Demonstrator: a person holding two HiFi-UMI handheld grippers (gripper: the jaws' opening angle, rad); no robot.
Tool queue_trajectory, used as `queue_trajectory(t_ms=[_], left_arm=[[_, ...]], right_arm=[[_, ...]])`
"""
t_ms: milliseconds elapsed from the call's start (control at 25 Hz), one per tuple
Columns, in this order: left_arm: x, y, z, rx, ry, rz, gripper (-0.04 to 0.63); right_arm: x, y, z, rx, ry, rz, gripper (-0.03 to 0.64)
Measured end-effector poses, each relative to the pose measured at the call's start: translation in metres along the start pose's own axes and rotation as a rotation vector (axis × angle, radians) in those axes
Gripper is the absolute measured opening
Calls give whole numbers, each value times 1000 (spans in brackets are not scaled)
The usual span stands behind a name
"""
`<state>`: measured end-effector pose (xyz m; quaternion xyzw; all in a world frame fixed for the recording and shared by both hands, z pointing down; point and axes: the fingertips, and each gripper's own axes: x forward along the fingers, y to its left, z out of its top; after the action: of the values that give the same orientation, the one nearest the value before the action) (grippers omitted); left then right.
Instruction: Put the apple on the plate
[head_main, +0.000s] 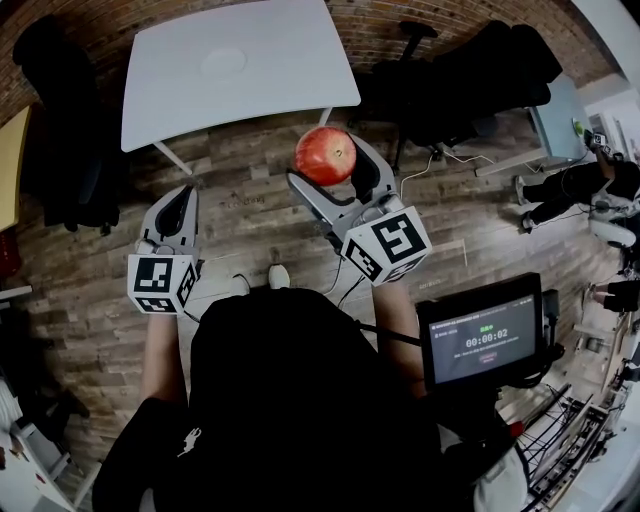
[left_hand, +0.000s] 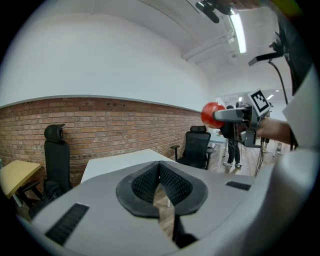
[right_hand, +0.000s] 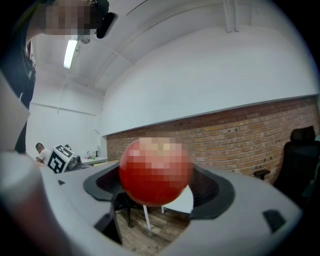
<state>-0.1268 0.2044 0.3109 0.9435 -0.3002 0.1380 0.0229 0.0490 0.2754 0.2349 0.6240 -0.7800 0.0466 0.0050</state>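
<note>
A red apple (head_main: 325, 155) is held up in the air between the jaws of my right gripper (head_main: 331, 163), which is shut on it, over the wooden floor just in front of the white table (head_main: 290, 50). A pale white plate (head_main: 224, 62) lies on that table, to the far left of the apple. In the right gripper view the apple (right_hand: 156, 172) fills the space between the dark pads (right_hand: 212, 190). My left gripper (head_main: 184, 198) hovers lower left of the apple, jaws shut with nothing in them. In the left gripper view its pads (left_hand: 142, 185) meet, and the apple (left_hand: 211, 114) shows to the right.
Black office chairs stand beside the table at the right (head_main: 450, 70) and left (head_main: 60, 110). A yellow desk edge (head_main: 10, 150) is at the far left. A screen on a stand (head_main: 480, 340) sits at my right side. A seated person (head_main: 580, 185) is far right.
</note>
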Motion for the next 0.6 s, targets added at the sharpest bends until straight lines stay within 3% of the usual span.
queue_trajectory(t_ms=[600], left_arm=[[-7,-13,-3,-8,-24,-9,5]], right_arm=[[-12,-1,-12,2,7,14,394]])
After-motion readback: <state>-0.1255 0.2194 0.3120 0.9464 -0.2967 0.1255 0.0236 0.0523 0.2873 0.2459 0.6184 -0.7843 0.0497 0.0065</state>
